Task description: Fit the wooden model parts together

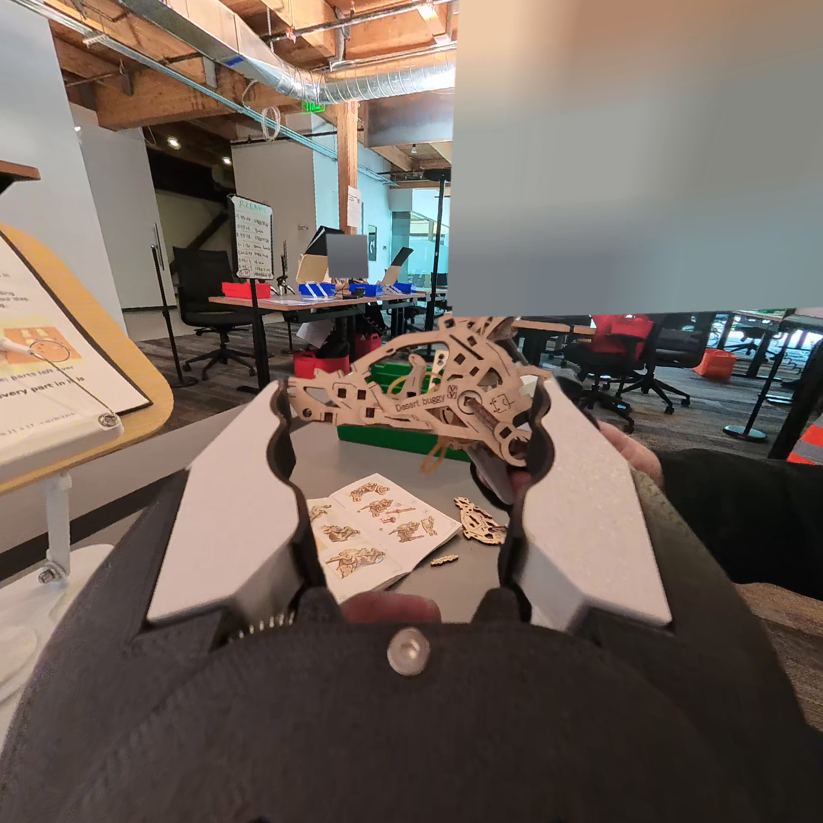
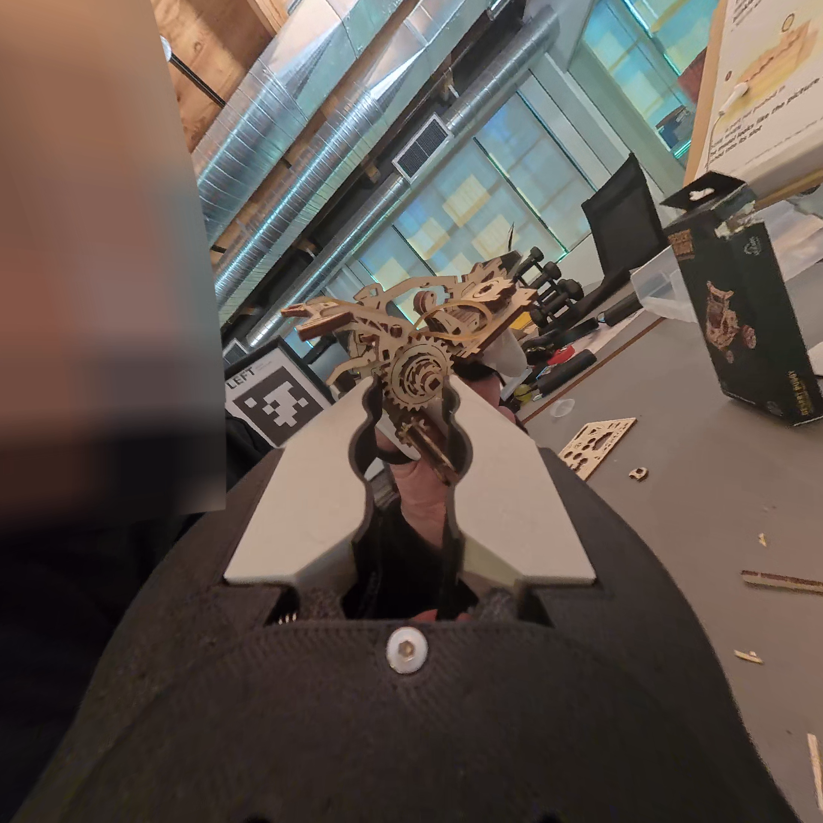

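Grey table [image 1: 383, 450]: carries what we have set aside. Wooden model [image 1: 414, 392]: raised over its middle, for fitting. Left gripper [image 1: 412, 409]: spread around the frame. Right gripper [image 2: 412, 394]: pinching the gear end. Instruction booklet [image 1: 378, 530], loose wooden part [image 1: 478, 521]: below, awaiting use.

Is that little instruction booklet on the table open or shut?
Open. The instruction booklet lies spread flat on the grey table, two pages of assembly drawings facing up.
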The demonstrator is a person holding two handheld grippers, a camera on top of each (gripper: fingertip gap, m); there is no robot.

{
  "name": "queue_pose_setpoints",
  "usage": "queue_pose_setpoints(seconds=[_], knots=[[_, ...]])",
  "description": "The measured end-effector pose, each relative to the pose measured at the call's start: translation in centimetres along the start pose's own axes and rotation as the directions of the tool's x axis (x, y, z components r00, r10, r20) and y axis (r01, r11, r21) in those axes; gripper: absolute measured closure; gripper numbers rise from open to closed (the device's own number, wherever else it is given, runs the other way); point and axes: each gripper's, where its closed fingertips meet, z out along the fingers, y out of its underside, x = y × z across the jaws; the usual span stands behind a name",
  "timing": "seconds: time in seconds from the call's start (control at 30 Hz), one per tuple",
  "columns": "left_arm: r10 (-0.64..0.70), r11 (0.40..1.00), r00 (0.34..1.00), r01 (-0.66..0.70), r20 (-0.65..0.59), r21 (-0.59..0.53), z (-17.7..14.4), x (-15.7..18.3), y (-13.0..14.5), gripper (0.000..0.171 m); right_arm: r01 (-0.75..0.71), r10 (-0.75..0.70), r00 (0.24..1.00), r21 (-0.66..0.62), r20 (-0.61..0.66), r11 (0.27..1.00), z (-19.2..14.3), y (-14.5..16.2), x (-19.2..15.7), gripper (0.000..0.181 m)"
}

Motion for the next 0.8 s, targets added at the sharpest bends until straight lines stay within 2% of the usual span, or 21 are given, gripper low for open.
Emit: queue_pose_setpoints(seconds=[0.07,0.4,0.53,0.67,0.8], knots=[[0.006,1.0,1.0,-0.006,-0.01,0.018,-0.1,0.1,-0.2,0.067,0.036,-0.036,0.999,-0.008,-0.016,0.999,0.1,-0.1,-0.2,0.158],[-0.117,0.99,0.991,0.122,-0.069,0.069,-0.2,0.1,-0.2,0.066,0.019,-0.019,1.0,0.031,-0.008,0.999,0.3,-0.2,-0.4,0.158],[-0.157,0.981,0.984,0.165,-0.078,0.102,-0.4,-0.2,-0.2,0.066,0.029,-0.027,0.999,0.052,-0.041,0.998,0.5,-0.3,-0.4,0.156],[-0.265,0.948,0.957,0.281,-0.117,0.149,-0.4,-0.7,0.1,0.067,0.068,-0.06,0.994,0.079,-0.092,0.995,0.7,-0.8,-0.5,0.156],[-0.291,0.936,0.949,0.308,-0.118,0.172,-0.4,-0.9,0.4,0.067,0.092,-0.078,0.985,0.09,-0.155,0.992,0.7,-1.2,-0.3,0.159]])
